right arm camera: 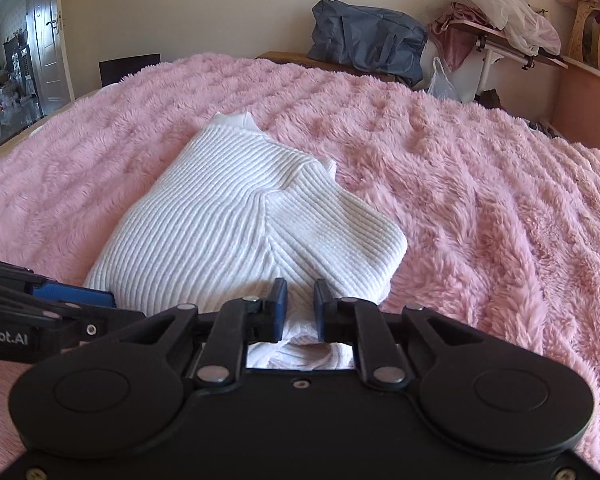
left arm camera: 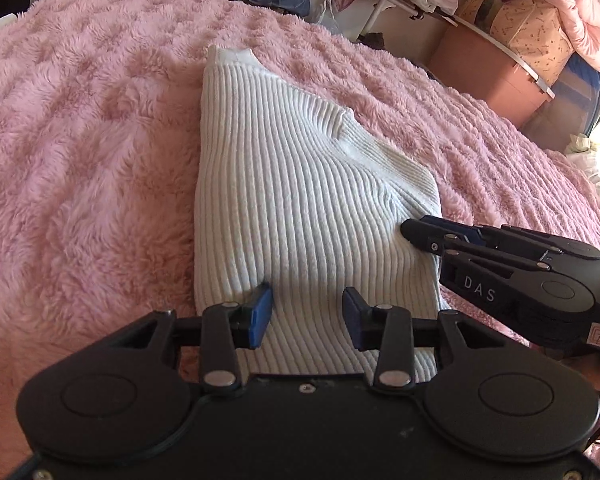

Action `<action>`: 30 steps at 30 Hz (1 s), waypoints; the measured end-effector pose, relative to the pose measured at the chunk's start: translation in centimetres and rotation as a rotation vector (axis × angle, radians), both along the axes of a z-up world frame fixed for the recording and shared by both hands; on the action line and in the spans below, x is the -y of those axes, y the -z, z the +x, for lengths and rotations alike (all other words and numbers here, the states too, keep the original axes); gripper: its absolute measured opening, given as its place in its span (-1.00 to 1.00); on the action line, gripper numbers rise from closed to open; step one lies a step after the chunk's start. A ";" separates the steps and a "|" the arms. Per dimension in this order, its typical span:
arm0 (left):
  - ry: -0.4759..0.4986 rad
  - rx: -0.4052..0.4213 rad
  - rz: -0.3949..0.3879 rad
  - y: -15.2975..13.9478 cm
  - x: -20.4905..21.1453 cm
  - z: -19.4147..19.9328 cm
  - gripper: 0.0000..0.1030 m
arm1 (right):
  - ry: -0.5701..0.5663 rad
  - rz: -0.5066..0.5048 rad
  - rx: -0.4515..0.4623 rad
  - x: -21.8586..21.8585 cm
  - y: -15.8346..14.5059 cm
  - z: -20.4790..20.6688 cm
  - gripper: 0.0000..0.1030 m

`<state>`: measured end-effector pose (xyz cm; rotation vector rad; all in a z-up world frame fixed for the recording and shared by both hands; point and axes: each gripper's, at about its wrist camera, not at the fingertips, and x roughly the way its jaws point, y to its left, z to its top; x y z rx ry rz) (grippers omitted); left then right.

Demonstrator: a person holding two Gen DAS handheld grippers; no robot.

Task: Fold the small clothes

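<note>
A white ribbed knit sweater (left arm camera: 296, 208) lies on the pink fluffy blanket (left arm camera: 80, 160), with a sleeve folded across its body. My left gripper (left arm camera: 307, 316) is open, its blue pads over the sweater's near hem. My right gripper (right arm camera: 300, 312) has its jaws close together with a fold of the sweater (right arm camera: 244, 216) between the pads. In the left wrist view the right gripper (left arm camera: 416, 232) comes in from the right and touches the sweater's right edge. In the right wrist view the left gripper (right arm camera: 80, 296) shows at the left edge.
The blanket (right arm camera: 480, 200) covers the whole bed. Beyond the bed's far edge stand a dark blue bag (right arm camera: 368, 40), a small folding table (right arm camera: 500, 44) piled with cloth, and a pink cabinet (left arm camera: 488, 72) with bedding on it. A door (right arm camera: 48, 32) is at far left.
</note>
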<state>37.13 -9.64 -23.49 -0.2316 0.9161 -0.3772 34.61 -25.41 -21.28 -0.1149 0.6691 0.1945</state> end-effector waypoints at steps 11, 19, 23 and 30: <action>0.007 0.063 0.022 -3.6 0.2 -2.7 -0.20 | 0.020 0.079 -0.027 0.6 -2.0 0.2 -0.77; 0.021 0.084 0.026 -4.1 0.8 -5.6 -0.19 | -0.025 0.083 0.035 0.0 -3.0 -0.2 -0.76; 0.015 0.041 0.032 -2.5 0.9 -5.3 -0.19 | -0.003 0.046 -0.001 0.0 -1.4 0.4 -0.76; 0.004 0.007 0.013 -0.3 0.6 -5.0 -0.18 | -0.002 0.063 -0.002 0.6 -0.4 0.8 -0.75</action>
